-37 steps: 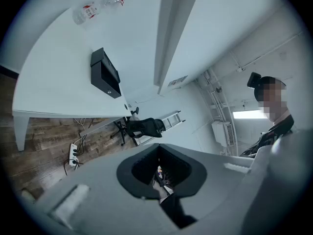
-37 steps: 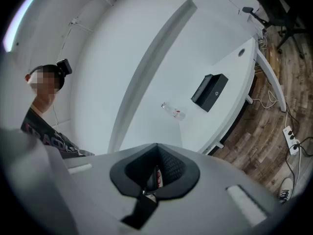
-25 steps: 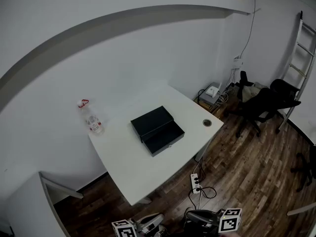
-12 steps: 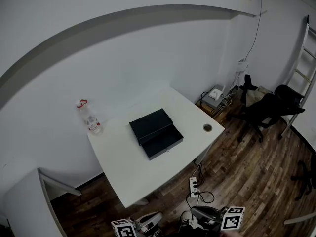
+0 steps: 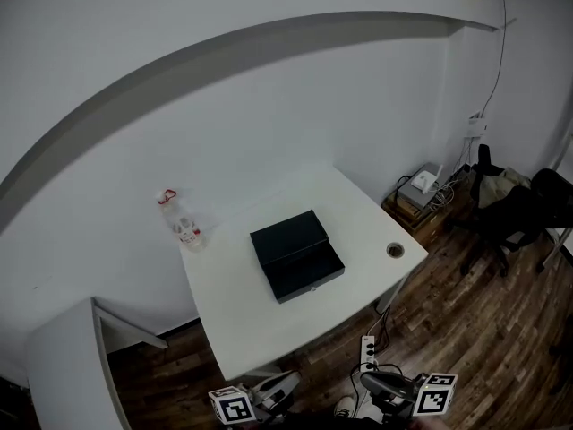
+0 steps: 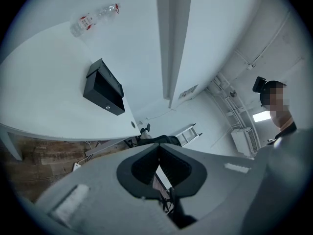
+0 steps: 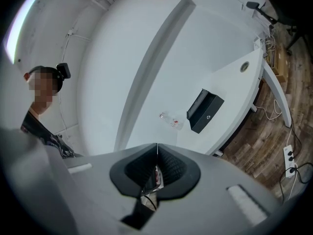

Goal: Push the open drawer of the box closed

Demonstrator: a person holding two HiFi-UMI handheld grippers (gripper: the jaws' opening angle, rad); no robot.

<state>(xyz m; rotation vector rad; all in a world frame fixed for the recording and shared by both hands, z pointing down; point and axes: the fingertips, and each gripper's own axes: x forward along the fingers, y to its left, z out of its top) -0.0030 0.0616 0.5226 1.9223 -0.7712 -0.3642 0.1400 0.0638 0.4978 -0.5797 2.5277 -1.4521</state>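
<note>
Left gripper point(image 5: 269, 391) and right gripper point(image 5: 387, 387): both low at the bottom edge of the head view, over the wood floor point(image 5: 466, 330), short of the near edge of the white table point(image 5: 251, 325). Both held about level, noses toward the table, a gap between them.

Claws: read from the gripper views. Left pads meet at the tips, nothing between them. Right the same: clenched, empty.

Box point(image 5: 288, 234): black, mid-table, well apart from both claws. Its drawer point(image 5: 309, 271) stands pulled out on the side toward the table's near right edge.

Head view only: my marker cubes, the round hole point(image 5: 395, 250) near the table's right corner, the office chair point(image 5: 524, 213) by the far wall.

Gripper views only: how the pads stand, and a small round fitting point(image 6: 106, 107) on the drawer front, too small to be sure of from above.

A plastic bottle point(image 5: 183, 227) at the table's back left corner shows in all three views.
</note>
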